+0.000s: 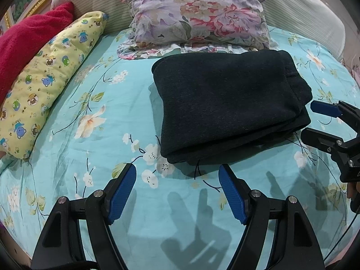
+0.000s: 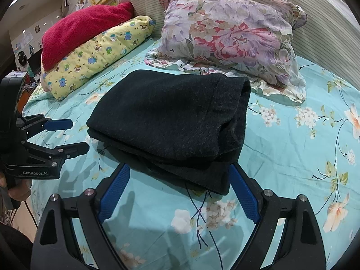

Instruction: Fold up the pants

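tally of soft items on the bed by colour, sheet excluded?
Dark folded pants: 1
Red blanket: 1
Yellow cartoon-print quilt: 1
Floral purple-pink pillow: 1
Total: 4

Left gripper [image 1: 177,177] and right gripper [image 2: 180,175] both angle downward, fingers spread, empty.

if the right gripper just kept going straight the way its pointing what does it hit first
Most likely the folded dark pants: the open right gripper points at their near edge. Depth is unclear, so it might touch the turquoise sheet just short of them.
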{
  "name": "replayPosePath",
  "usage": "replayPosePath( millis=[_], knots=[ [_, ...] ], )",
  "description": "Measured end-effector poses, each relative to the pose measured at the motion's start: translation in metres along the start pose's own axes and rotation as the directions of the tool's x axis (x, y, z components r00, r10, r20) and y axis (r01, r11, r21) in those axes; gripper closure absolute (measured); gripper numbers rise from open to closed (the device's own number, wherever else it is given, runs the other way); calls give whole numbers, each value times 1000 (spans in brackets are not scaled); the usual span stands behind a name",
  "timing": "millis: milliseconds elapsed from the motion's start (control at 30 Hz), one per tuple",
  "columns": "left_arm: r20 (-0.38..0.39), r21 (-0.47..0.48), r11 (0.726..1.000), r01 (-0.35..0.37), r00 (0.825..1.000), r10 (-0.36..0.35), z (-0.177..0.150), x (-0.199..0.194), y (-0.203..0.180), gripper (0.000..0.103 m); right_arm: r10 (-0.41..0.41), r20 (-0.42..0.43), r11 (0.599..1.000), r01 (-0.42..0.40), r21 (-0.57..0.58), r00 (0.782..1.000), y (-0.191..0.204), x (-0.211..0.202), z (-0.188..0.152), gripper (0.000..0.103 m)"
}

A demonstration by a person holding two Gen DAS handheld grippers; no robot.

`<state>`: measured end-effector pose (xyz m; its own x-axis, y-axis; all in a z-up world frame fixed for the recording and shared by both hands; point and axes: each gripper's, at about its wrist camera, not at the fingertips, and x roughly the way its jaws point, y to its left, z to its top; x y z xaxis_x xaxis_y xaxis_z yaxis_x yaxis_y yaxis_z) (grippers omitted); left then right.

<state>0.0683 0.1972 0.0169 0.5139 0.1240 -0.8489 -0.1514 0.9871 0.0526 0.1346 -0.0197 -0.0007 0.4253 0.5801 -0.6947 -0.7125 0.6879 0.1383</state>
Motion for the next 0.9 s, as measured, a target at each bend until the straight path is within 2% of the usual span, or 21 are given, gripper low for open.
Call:
replayPosePath(
  millis=[367, 633, 900],
  knots=[
    [1, -18, 1000, -6, 1000, 6, 3, 1, 3, 27, -1, 8, 1000, 1, 3, 1000, -1, 0, 4, 14],
    [44, -49, 999, -9, 999, 12, 6, -6, 8, 27, -14, 33, 1000, 14, 23, 999, -6, -6, 4, 14],
    [54, -44, 999, 6, 999, -3, 15, -9, 6, 27, -30, 43, 998, 28, 48, 999, -15, -8, 6, 14]
  ],
)
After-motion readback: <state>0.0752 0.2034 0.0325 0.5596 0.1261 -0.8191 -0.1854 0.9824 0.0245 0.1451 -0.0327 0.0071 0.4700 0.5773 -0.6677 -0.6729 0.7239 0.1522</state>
